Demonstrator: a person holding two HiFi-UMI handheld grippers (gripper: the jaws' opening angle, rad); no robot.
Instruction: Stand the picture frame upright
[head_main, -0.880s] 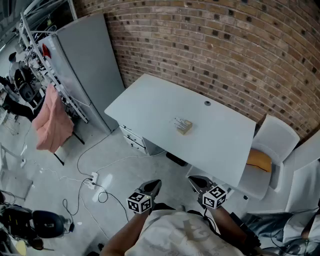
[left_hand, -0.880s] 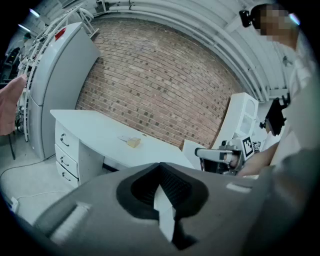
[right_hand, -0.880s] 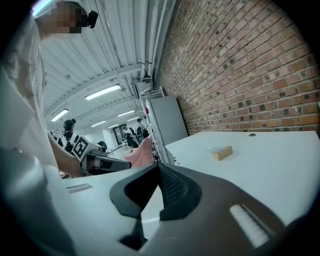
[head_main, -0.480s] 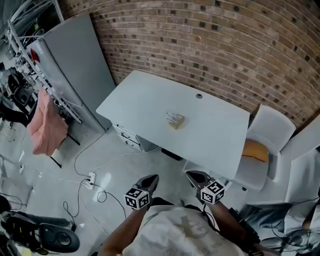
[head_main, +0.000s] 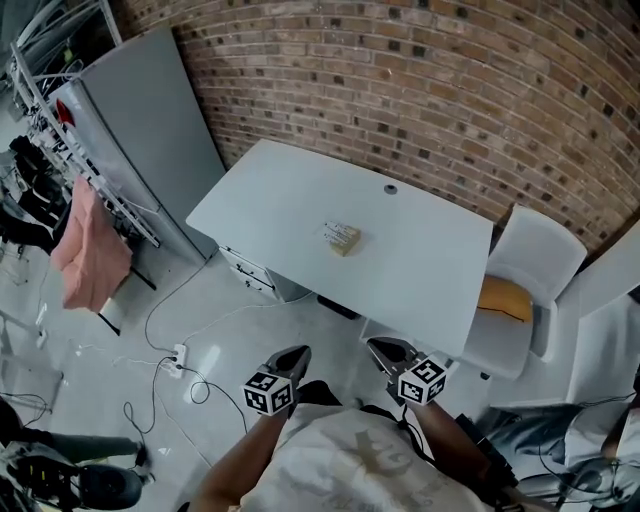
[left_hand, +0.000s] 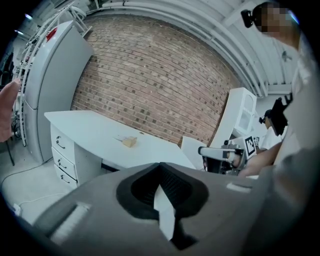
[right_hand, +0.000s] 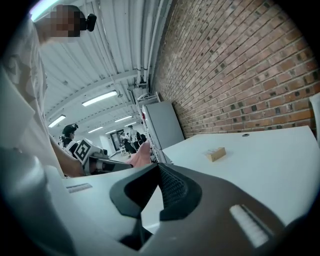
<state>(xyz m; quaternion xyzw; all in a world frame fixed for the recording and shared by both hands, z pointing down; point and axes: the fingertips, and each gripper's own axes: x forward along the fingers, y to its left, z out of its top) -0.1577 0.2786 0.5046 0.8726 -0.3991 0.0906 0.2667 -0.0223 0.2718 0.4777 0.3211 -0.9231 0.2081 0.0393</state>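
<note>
Head view looks steeply down from behind left gripper (head_main: 296, 353) and right gripper (head_main: 379, 347); both gripper views face (from afar) the shared table (head_main: 420, 270).

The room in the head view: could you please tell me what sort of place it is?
Probably a lab or studio workspace in an industrial building: a bare brick wall, a white desk with drawers, and loose cables on a concrete floor.

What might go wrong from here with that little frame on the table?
The small wooden picture frame lies flat on the smooth white table; it looks light, so a touch may push it along instead of lifting an edge. Both the left gripper and right gripper are shut and must open first. Loose cables on the floor could snag a foot.
</note>
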